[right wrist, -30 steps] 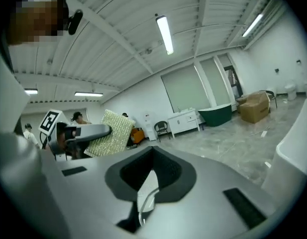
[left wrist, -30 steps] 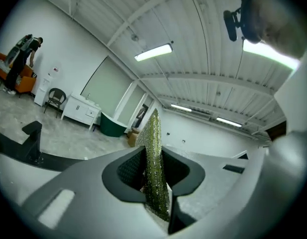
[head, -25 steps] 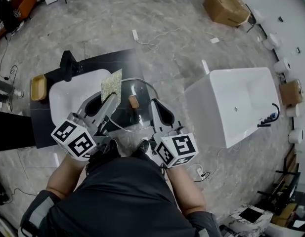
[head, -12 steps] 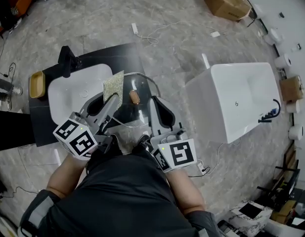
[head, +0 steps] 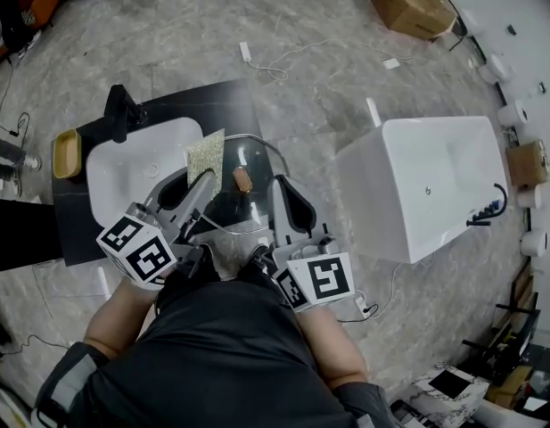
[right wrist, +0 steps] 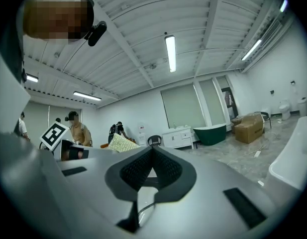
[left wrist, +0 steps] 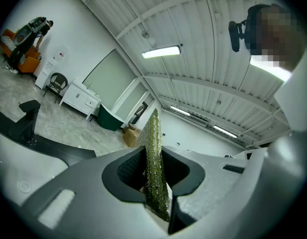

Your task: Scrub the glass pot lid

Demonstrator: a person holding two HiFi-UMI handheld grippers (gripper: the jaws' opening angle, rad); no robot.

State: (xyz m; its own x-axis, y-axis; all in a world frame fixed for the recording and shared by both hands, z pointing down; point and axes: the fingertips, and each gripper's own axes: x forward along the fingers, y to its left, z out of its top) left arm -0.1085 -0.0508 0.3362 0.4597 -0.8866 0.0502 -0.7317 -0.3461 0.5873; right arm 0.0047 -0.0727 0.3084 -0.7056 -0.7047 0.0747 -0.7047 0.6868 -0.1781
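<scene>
In the head view the round glass pot lid (head: 257, 163) with a wooden knob (head: 242, 180) is held up over the counter's right end. My right gripper (head: 280, 188) is shut on the lid's right rim. The rim (right wrist: 143, 203) shows below its closed jaws in the right gripper view. My left gripper (head: 203, 178) is shut on a green-yellow scouring pad (head: 204, 157), which stands upright at the lid's left side. In the left gripper view the pad (left wrist: 155, 173) is seen edge-on, pinched between the jaws. Whether the pad touches the glass I cannot tell.
A white sink basin (head: 123, 181) is set in a black counter (head: 230, 105), with a black faucet (head: 121, 112) behind it and a wooden tray (head: 68, 154) at its left. A white bathtub (head: 426, 185) stands to the right. Cardboard boxes (head: 413, 3) and cables lie on the floor.
Almost nothing has moved. The view has shifted a little. Both grippers keep their holds on the pad and the lid.
</scene>
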